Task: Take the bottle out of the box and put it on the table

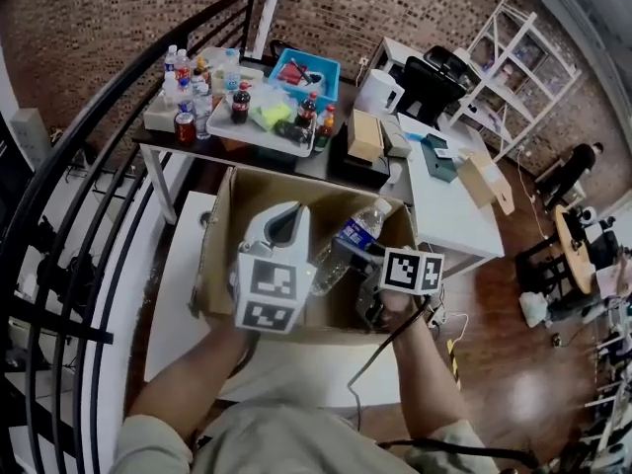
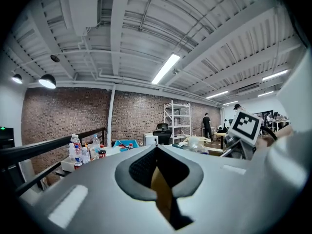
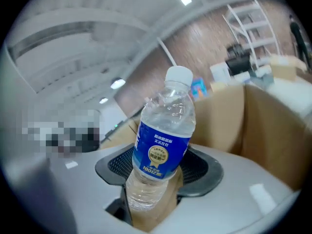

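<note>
Bottle [image 3: 165, 130] btwn right tongs [image 3: 156, 179], gripped low on body, over box [image 1: 213, 255]; left tongs [image 2: 157, 155] closed, empty.

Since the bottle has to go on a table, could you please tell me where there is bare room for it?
Bare: the white tabletop strip left of the box, the strip between box and person, and the white side table's near end right of the box. Crowded: the dark table behind, full of bottles and trays.
</note>
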{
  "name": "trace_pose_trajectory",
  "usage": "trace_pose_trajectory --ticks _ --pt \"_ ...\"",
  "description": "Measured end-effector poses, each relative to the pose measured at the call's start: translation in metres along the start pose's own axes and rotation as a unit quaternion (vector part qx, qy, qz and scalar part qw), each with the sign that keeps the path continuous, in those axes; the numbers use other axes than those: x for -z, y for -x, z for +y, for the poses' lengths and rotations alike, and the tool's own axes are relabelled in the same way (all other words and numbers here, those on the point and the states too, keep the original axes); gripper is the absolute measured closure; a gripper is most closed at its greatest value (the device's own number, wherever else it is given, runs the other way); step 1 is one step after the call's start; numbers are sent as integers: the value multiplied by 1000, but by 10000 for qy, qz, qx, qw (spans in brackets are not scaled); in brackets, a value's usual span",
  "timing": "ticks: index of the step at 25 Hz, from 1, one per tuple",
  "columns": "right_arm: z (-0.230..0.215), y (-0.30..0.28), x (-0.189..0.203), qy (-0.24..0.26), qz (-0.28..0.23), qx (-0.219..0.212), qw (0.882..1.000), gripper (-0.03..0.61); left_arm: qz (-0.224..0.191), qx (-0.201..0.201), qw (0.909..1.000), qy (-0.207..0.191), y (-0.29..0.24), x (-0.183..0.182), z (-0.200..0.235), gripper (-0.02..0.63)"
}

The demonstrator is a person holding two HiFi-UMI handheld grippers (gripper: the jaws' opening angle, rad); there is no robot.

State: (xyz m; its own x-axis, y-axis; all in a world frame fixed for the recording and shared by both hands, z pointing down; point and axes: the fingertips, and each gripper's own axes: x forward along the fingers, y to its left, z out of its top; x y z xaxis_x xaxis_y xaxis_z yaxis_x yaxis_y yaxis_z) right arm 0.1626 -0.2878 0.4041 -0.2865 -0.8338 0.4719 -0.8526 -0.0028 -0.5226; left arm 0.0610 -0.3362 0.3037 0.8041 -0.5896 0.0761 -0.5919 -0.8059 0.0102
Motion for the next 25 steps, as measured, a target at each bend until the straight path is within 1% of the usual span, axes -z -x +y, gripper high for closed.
trace_pose_trajectory --ticks 2,4,8,11,13,16,18,21,23,25 --pt "22 22 -21 507 -450 -22 9977 302 -75 51 10000 -14 6 -5 -7 612" --pt "43 47 -37 965 -880 -72 9914 302 -156 136 9998 -29 12 -11 -16 612" --pt "78 106 -62 1601 -1653 -78 9731 302 -303 414 9986 -100 21 -26 -43 614" --pt "87 150 -72 1955 -2090 123 9581 302 -441 606 9971 -91 25 -38 -65 614" --pt "90 179 -74 2203 -2336 285 9466 302 -502 704 9962 -112 29 -45 -81 612" --pt "92 223 -74 2495 -2671 386 9300 302 -577 826 9947 -190 34 -51 -109 614" --pt "89 249 -72 2695 -2839 490 9189 302 -610 839 9943 -262 37 -54 -128 612" --pt "76 280 -64 3005 -2979 782 9027 302 -585 791 9947 -292 44 -52 -151 614" --pt "62 297 -56 3075 -3060 945 8960 302 -574 786 9949 -256 49 -50 -166 612" --pt "45 308 -46 3077 -3111 1078 8927 302 -577 811 9949 -187 54 -48 -181 614"
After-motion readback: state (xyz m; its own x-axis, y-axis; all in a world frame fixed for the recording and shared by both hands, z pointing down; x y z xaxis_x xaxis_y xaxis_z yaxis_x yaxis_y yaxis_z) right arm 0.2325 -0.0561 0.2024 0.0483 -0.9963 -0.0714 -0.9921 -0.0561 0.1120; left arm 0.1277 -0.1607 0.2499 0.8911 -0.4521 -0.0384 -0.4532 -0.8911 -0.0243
